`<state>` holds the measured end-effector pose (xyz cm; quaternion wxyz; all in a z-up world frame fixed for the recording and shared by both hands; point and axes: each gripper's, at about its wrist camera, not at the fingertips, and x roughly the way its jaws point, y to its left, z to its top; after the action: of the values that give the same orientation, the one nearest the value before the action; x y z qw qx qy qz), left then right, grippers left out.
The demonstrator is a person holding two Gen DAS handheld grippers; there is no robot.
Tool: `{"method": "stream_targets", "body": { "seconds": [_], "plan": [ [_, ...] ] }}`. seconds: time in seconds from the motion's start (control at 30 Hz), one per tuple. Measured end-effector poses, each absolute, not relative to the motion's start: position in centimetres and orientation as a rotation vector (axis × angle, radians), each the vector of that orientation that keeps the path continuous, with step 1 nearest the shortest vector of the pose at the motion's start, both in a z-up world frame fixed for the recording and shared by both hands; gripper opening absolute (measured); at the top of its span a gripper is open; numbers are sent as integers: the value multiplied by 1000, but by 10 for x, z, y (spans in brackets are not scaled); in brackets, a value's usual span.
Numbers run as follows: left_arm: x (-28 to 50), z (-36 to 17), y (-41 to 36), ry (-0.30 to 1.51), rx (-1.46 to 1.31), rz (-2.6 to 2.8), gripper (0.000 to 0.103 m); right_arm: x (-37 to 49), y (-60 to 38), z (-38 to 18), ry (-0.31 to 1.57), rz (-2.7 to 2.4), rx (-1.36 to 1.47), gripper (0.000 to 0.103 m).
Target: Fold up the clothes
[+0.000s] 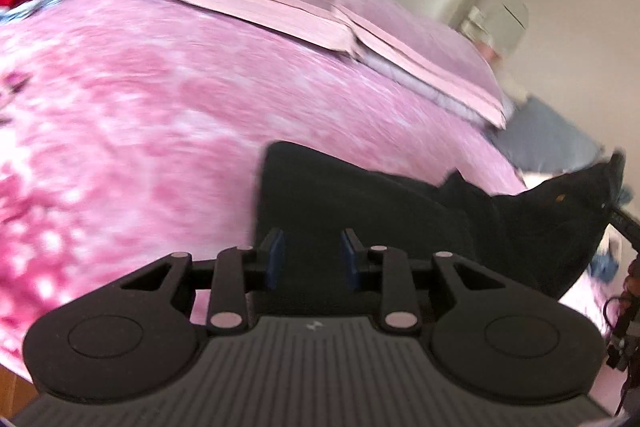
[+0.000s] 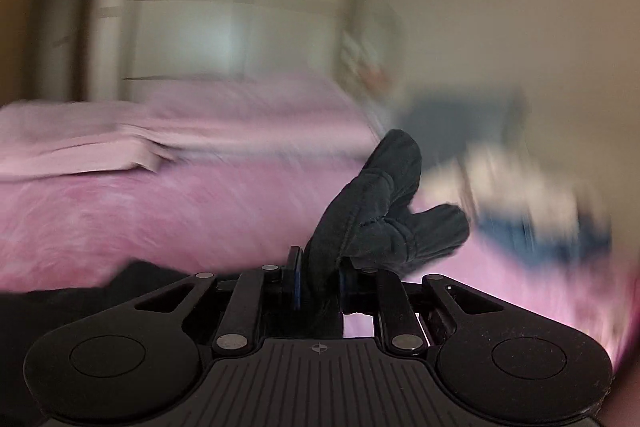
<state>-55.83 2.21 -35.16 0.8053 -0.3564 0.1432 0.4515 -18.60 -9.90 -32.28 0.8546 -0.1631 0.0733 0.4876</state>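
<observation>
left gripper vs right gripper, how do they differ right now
The left gripper is open, nothing between its fingers; the right gripper is shut on the dark garment. The left hangs over flat cloth; the right lifts a bunched end. Both have blue pads and are above the pink bed.

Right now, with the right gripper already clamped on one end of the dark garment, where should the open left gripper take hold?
Take the near straight edge of the dark garment, lying flat on the pink bedspread just ahead of the left gripper. Come in low from the near side, fingers straddling that edge. The right gripper lifts the other end, so the flat edge seems easiest.
</observation>
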Motion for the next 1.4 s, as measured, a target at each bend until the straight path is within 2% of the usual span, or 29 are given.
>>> {"method": "stream_targets", "body": {
  "seconds": [0.17,0.23,0.33,0.37,0.5,0.6,0.83,1.13,1.2,1.23,1.27,1.33,1.4],
  "plan": [
    [-601,-355,29,243,-851,1032,25,-306,-81,-344,-152,1278,-629,19],
    [-615,-360,30,225,-893,1048,25,-354,-74,-353,-280,1371,-743,26],
    [-630,-367,29,208,-947,1052,25,-404,-68,-407,-280,1541,-981,41],
    [-633,-369,28,204,-963,1050,25,-417,-70,-427,-282,1566,-1075,40],
    [-633,-375,24,193,-1010,1000,25,-431,-88,-443,-415,1483,-1079,44],
    [-624,-375,23,171,-1030,949,25,-417,-97,-424,-349,1477,-1001,59],
    [-611,-371,18,150,-1042,897,25,-380,-127,-412,-292,1389,-976,60],
    [-622,-370,7,171,-1025,921,25,-411,-111,-427,-451,1467,-1068,60],
    [-628,-373,6,170,-1036,926,25,-415,-100,-437,-464,1461,-1115,59],
    [-631,-374,6,169,-1041,930,25,-417,-94,-442,-471,1457,-1138,35],
    [-635,-376,6,166,-1046,934,25,-419,-88,-447,-477,1454,-1161,22],
    [-642,-377,5,151,-1047,940,25,-414,-85,-434,-413,1488,-1088,12],
    [-649,-377,5,136,-1048,948,25,-407,-86,-408,-371,1518,-931,11]
  ]
}}
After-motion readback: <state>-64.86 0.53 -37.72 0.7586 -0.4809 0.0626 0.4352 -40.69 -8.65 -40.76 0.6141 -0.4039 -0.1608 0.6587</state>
